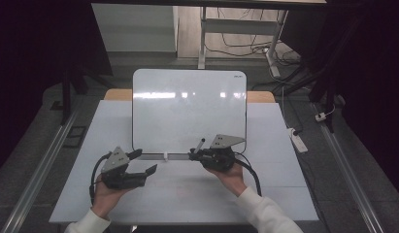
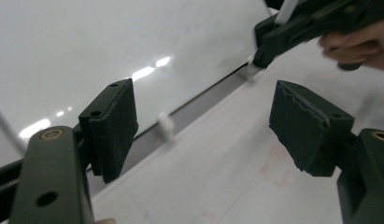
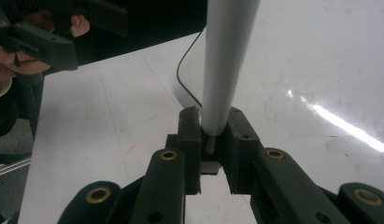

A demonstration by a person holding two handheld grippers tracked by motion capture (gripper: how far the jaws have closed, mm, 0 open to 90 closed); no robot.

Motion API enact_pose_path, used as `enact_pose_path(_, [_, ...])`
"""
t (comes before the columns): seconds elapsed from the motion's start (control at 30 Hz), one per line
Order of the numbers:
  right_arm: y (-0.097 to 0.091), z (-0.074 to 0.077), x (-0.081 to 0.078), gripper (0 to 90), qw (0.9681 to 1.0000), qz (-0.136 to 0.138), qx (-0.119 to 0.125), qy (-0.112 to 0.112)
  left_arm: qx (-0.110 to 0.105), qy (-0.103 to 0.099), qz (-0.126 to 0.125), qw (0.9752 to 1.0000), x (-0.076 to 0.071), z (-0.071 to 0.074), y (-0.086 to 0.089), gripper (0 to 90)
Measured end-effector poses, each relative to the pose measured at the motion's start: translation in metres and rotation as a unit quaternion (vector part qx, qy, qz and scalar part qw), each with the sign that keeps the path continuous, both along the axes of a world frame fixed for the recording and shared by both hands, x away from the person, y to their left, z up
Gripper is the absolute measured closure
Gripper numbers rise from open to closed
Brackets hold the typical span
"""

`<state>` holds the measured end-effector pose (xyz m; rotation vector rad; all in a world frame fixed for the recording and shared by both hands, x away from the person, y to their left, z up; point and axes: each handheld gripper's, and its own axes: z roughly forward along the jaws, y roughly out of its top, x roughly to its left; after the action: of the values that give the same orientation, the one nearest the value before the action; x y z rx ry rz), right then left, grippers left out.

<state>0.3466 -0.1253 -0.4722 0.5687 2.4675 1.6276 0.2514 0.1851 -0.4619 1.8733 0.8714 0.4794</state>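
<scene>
Jaws of the right gripper (image 3: 213,135) clamp a marker (image 3: 224,65) (left gripper (image 2: 203,126) gapes) beside the whiteboard (image 1: 187,107).

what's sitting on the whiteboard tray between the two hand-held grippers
A small white cap rests on the whiteboard's tray, between the open left hand-held gripper and the right hand-held gripper clamping a marker, per the high view.

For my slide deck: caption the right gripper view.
Right gripper clamps a white marker above the whiteboard.

whiteboard (image 1: 189,110) ahead, bare table (image 1: 279,165) either side
</scene>
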Motion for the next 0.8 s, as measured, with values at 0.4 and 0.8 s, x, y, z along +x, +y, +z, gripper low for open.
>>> enact_pose_path(0.4, [0.012, -0.006, -0.003, 78.3, 0.9997, 0.021, 0.005, 0.014, -0.013, -0.014, -0.047, 0.9987, 0.033, 0.026, -0.049, 28.9])
enact_pose_path(0.8, [0.014, -0.007, -0.004, 78.3, 0.9993, 0.026, 0.012, 0.026, 0.0, -0.029, -0.123, 0.9919, 0.045, 0.03, -0.088, 54.8])
